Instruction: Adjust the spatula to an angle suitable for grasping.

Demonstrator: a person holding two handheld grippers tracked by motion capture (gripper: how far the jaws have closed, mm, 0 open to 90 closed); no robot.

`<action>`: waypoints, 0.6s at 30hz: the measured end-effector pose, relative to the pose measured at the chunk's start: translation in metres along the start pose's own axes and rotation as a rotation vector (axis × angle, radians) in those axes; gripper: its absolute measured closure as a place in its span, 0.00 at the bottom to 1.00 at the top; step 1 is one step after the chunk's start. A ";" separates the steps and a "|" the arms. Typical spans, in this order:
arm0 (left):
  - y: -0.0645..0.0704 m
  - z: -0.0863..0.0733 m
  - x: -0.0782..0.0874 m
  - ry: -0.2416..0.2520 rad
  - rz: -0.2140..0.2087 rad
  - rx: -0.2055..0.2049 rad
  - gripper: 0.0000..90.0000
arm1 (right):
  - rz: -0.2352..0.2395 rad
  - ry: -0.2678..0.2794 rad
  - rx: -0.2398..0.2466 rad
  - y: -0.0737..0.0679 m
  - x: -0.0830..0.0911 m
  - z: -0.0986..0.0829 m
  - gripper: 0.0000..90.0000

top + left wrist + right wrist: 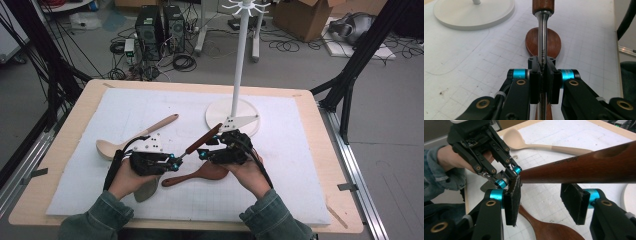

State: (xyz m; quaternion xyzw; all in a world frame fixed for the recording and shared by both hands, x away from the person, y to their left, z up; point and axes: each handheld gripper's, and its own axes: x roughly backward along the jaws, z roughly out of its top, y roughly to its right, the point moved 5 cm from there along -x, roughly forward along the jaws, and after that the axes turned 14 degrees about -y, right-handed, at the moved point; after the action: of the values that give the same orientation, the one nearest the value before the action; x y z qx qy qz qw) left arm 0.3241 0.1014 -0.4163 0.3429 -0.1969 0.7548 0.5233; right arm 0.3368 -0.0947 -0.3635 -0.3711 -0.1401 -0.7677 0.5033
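High view: we see the left gripper near the front-centre of the light wooden table, which is covered w/ a white gridded mat. Its jaws are clamped on the metal shank of a dark wood-handled utensil, whose handle slants up & away toward the round white base of the tall white hook stand, approx. mid-table. The right gripper sits just beside the left one, at the handle's lower part. A dark brown wooden spoon lies on the mat under the right hand. A pale wooden ladle-shaped spoon lies toward the left edge, behind the left hand.

Left gripper view: jaws are closed tight on the steel shank, which runs straight ahead into the brown handle. The dark spoon's bowl lies on the mat beneath; the stand base is at far left.

Right gripper view: jaws are spread apart, one pad each side below the brown handle; we can't tell if either pad touches it. The left gripper holds the utensil's end beyond. The pale spoon lies behind, the dark spoon below.
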 end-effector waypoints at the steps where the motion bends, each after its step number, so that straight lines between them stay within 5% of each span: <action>1: 0.000 0.000 0.000 0.000 0.001 0.000 0.93 | -0.005 -0.001 -0.003 0.000 -0.001 0.001 0.57; 18: -0.003 -0.014 0.001 -0.026 -0.092 0.043 0.81 | -0.025 0.017 -0.022 0.004 -0.002 0.004 0.67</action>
State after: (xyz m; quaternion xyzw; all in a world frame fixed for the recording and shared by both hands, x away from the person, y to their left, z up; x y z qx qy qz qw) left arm 0.3221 0.1129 -0.4254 0.3722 -0.1715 0.7296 0.5475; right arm 0.3428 -0.0926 -0.3630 -0.3683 -0.1322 -0.7786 0.4907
